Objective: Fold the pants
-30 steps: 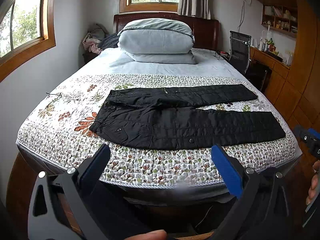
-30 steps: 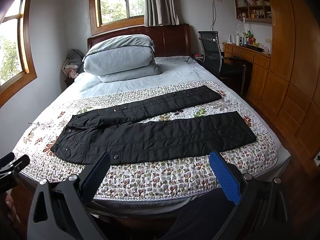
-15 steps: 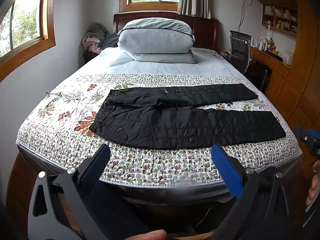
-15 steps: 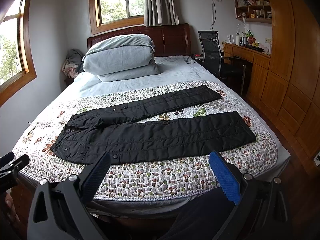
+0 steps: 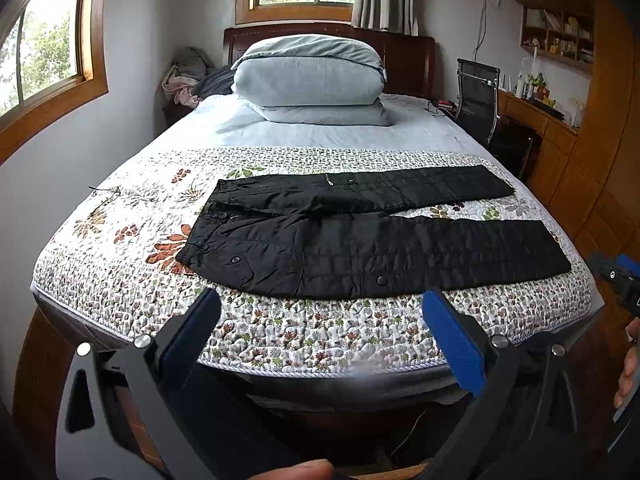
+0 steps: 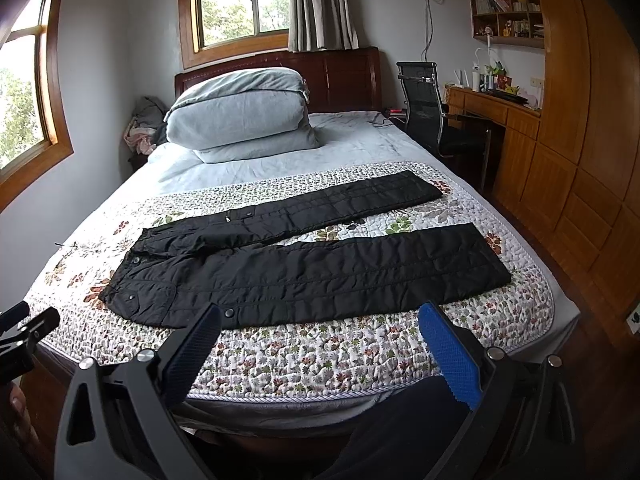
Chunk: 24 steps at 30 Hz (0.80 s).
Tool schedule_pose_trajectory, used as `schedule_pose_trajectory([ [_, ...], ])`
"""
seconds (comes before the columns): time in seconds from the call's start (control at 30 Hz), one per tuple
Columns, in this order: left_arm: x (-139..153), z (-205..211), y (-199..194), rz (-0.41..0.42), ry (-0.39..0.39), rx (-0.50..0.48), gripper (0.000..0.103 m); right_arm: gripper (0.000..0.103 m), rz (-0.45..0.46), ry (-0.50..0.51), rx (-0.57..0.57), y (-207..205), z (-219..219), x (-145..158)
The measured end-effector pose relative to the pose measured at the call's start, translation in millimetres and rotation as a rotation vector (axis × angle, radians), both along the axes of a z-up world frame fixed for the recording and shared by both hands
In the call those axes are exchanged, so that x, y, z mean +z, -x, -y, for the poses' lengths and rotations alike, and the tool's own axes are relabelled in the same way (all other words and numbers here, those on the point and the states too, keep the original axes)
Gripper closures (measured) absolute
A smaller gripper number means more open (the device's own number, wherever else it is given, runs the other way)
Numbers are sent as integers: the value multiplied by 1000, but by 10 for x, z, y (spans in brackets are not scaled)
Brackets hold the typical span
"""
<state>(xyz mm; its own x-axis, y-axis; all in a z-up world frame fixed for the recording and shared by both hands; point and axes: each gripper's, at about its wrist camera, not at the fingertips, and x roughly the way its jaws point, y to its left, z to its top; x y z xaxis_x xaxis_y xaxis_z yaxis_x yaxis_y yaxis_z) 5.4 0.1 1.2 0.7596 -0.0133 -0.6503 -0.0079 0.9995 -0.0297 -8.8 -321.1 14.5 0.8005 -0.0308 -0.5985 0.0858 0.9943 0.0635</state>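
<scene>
Black quilted pants (image 5: pixel 372 248) lie flat across a floral quilt (image 5: pixel 320 332) on the bed, waistband to the left and both legs stretched to the right, the legs parted so a strip of quilt shows between them toward the cuffs. Nothing is folded yet. Near the foot of the bed the left gripper (image 5: pixel 320 320) hangs short of the mattress edge with its blue-padded fingers spread wide and nothing between them. Likewise the right gripper (image 6: pixel 320 332) is held apart from the pants, fingers wide and empty; its tip also shows at the right edge of the left wrist view. A stack of grey bedding (image 5: pixel 312 80) sits by the dark wooden headboard (image 5: pixel 408 60), and a black office chair (image 6: pixel 428 108) stands beside a wooden desk (image 6: pixel 496 112)
</scene>
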Motion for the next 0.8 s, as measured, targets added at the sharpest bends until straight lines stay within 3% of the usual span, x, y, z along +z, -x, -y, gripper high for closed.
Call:
schedule_pose_trajectory([
  [0.33,-113,-254,-424,-71,54,-54,3,3,-14,70,-4,-139,279,-19],
  [0.43,-189,-382,-551,-61,83,-79,3,3,-29,39,5,-211,474,-103],
  [0.53,-362,-717,-803,-101,168,-125,3,3,-76,-47,26,-367,816,-290],
  [0.6,-521,-1082,-1048,-160,238,-100,3,3,-121,-142,41,-523,1133,-445],
  [0.73,-778,-1714,-1515,-257,259,-21,3,3,-203,-342,-5,-837,1825,-747],
  [0.8,-980,-2115,-1781,-321,351,32,3,3,-252,-455,-30,-1012,2162,-939],
])
